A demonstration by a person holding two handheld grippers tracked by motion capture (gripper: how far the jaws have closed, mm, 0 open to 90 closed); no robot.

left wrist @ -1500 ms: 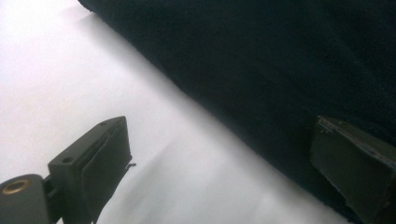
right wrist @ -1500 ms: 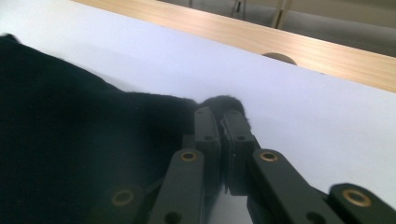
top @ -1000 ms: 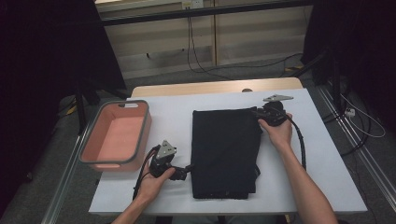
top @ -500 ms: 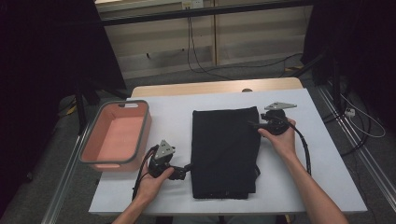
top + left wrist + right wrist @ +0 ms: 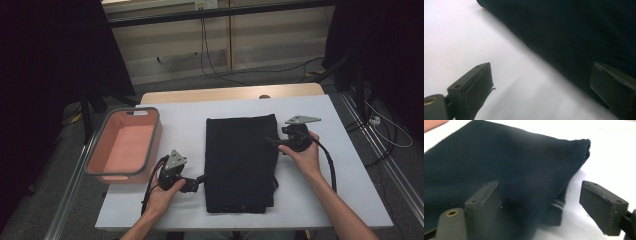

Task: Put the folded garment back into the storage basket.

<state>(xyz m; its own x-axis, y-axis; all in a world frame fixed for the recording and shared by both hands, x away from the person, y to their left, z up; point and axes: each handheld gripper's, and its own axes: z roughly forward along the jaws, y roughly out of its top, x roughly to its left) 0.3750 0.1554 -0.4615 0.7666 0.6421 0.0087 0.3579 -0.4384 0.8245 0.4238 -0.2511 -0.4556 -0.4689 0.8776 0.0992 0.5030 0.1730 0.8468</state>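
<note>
Presently, a folded black garment (image 5: 241,162) is lying flat near the middle of a white table (image 5: 350,200), its long sides running away from the person. Left gripper (image 5: 199,183): it is sitting low over the table at the garment's near left edge, held in the person's left hand (image 5: 162,195), jaws pointing toward the cloth; in the left gripper view the jaws are standing spread, one over bare table, the other over the dark cloth edge, with nothing pinched between them. Right gripper (image 5: 272,142): it is resting at the garment's far right edge, held in the person's right hand (image 5: 304,152), a grey three-cornered plate (image 5: 301,120) showing above it; its jaws have just been opening and are now standing wide, with the garment's folded corner (image 5: 574,152) lying ahead of and between them, the pads not pressing on it. A striped trim (image 5: 556,205) is peeking out under that fold. Pink tub (image 5: 125,145): it is sitting at the table's left edge, well apart from the garment.
</note>
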